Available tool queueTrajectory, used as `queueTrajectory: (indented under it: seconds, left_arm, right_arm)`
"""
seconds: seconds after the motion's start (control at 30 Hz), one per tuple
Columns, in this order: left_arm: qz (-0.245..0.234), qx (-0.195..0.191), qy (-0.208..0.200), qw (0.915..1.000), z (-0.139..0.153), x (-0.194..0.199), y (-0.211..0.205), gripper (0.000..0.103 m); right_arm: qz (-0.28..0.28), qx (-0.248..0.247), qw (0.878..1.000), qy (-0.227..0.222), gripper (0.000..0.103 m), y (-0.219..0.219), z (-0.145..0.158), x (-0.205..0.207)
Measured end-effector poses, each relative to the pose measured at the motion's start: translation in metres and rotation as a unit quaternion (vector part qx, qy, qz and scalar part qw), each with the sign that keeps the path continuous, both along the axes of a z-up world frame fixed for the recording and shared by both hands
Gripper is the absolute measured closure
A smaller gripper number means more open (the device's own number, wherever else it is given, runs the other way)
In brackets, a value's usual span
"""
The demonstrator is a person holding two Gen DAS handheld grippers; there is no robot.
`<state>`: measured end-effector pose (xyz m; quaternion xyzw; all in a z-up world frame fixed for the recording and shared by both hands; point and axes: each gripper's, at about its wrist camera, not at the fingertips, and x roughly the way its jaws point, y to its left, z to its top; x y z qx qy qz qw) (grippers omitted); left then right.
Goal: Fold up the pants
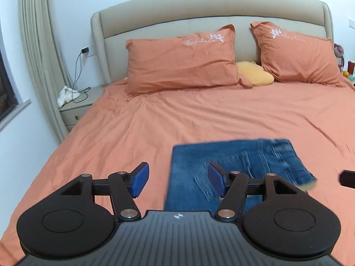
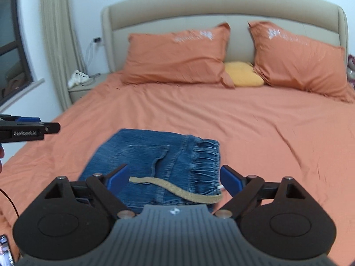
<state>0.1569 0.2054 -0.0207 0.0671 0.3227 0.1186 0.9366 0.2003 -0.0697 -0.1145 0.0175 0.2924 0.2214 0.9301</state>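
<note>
Blue denim pants [image 1: 233, 166] lie folded into a compact rectangle on the orange bed sheet [image 1: 177, 119] near the front edge. They also show in the right wrist view [image 2: 155, 164], with the elastic waistband at the right and a tan drawstring [image 2: 184, 190] lying across them. My left gripper [image 1: 177, 178] is open and empty, above the pants' left edge. My right gripper [image 2: 174, 180] is open and empty, just above the pants' near part. The left gripper also shows at the left edge of the right wrist view [image 2: 28, 128].
Two orange pillows [image 1: 182, 62] [image 1: 299, 53] and a yellow cushion [image 1: 255, 73] lean on the beige headboard [image 1: 210, 11]. A bedside table [image 1: 77, 104] with a white cloth and a charger cable stands at the left, by curtains [image 1: 40, 44] and a window.
</note>
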Motion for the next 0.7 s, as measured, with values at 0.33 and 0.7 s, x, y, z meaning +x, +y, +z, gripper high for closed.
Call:
queueTrajectory:
  seconds: [0.33, 0.7]
  left_arm:
    - [0.028, -0.033, 0.015, 0.9990, -0.009, -0.060, -0.037, 0.024]
    - [0.013, -0.054, 0.039, 0.9977, -0.027, -0.080, -0.054, 0.023]
  right_arm:
    - [-0.006, 0.006, 1.000, -0.011, 0.016, -0.001, -0.003, -0.069]
    - [-0.012, -0.009, 1.000, -0.011, 0.015, -0.002, -0.010, -0.092]
